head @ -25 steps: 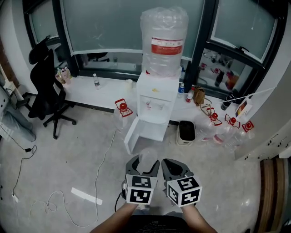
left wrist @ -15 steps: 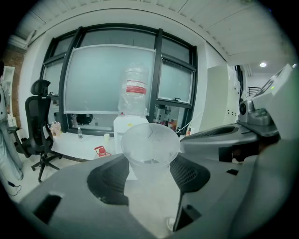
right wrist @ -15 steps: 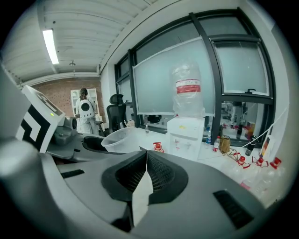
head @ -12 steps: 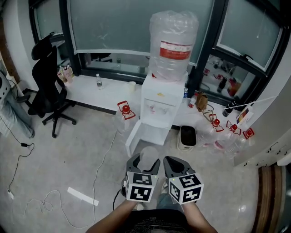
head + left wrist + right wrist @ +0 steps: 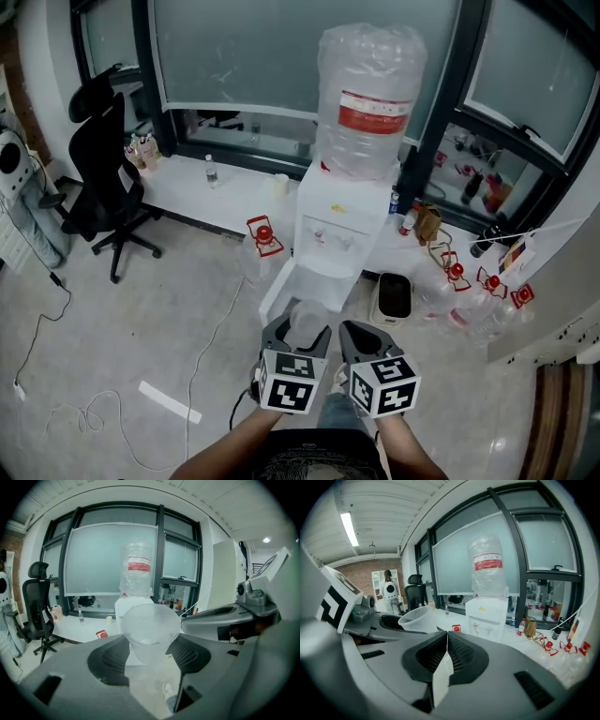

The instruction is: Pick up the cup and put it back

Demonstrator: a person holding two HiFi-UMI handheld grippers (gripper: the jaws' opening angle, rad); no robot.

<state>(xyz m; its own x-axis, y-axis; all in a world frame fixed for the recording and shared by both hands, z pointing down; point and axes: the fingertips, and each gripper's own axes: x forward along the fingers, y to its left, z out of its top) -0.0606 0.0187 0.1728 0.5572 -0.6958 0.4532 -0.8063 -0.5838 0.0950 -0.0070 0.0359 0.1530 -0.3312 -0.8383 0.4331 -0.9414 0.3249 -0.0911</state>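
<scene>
The cup (image 5: 150, 632) is a clear plastic one, standing upright in the air with its long axis vertical. Its wide mouth faces up and its narrower base points down. The left gripper (image 5: 298, 336) holds it. Its two dark ribbed fingers (image 5: 110, 660) press on opposite sides of the cup's lower wall, and the rim stands free above them. I cannot tell whether there is anything in the cup.

In the head view the cup hangs in front of the water dispenser (image 5: 336, 228), on the person's side of it. It is just short of the open lower door (image 5: 278, 284) and above the floor (image 5: 141, 319).

The right gripper (image 5: 356, 336) is just beside the left one, on the side away from the cup. Its fingers are pressed together along their whole length, with nothing between them.

A large clear bottle (image 5: 369, 103) with a red label sits neck-down on top of the dispenser; its fill level cannot be made out. A dark bin (image 5: 392, 297) stands on the floor just right of the dispenser, and its contents are not readable. A low white counter (image 5: 192, 194) runs along the window to the left of the dispenser and carries a small bottle (image 5: 212, 172). An office chair (image 5: 105, 183) stands well off to the dispenser's left.
</scene>
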